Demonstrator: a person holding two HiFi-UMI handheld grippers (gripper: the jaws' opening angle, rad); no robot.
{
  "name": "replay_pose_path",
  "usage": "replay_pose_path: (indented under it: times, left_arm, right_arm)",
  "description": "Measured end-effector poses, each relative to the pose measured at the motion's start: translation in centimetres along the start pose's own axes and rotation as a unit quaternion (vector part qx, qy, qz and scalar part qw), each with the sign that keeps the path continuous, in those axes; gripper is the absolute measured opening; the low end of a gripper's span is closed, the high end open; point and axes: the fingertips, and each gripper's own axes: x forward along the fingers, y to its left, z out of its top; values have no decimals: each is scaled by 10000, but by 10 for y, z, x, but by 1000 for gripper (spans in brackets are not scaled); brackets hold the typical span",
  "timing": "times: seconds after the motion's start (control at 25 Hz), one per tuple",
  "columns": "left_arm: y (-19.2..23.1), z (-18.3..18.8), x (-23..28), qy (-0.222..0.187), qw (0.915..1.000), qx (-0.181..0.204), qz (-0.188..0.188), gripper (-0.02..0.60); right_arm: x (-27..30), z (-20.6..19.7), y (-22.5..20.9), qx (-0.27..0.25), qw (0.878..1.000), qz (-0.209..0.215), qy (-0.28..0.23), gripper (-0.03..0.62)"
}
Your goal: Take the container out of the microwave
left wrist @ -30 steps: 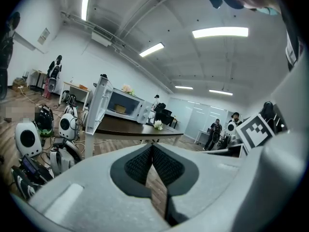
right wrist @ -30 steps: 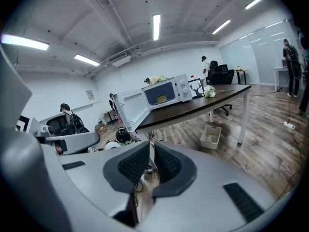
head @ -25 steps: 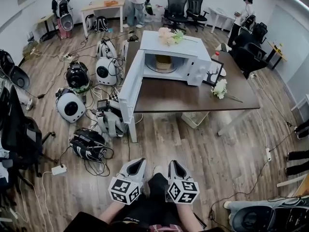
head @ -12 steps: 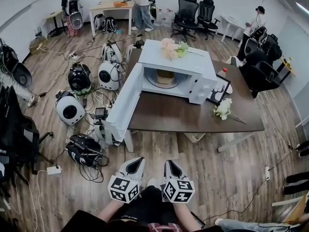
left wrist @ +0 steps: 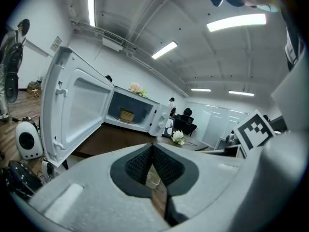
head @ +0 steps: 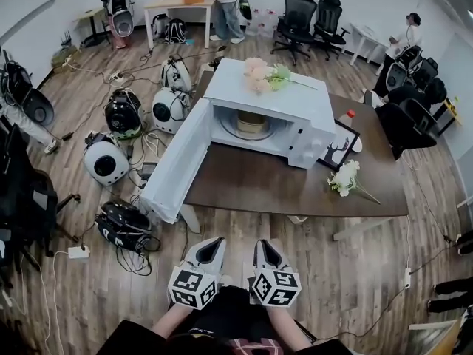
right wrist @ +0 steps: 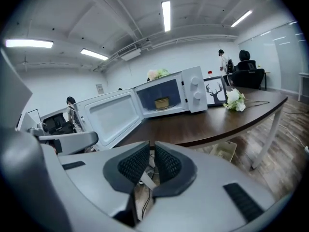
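Now, in the head view the microwave (head: 270, 95) on the table (head: 295, 191) sits nearer than a second ago. Its door (head: 177, 161) is wide open, and the container (head: 252, 122) is inside, well beyond the left gripper (head: 212, 244) and right gripper (head: 264, 245) — approach, no reach yet.

Left gripper view: pads meet, empty.

Right gripper view: pads a slit apart, nothing between.

No writing legible — only square markers.
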Motion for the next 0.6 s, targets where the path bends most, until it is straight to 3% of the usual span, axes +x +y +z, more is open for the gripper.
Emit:
replay_pose_path:
  times: [0.6]
  left_arm:
    - [30, 15, 56, 72, 9997, 167, 169, 11]
  right_arm:
    - [45, 23, -30, 359, 9988, -291, -135, 38]
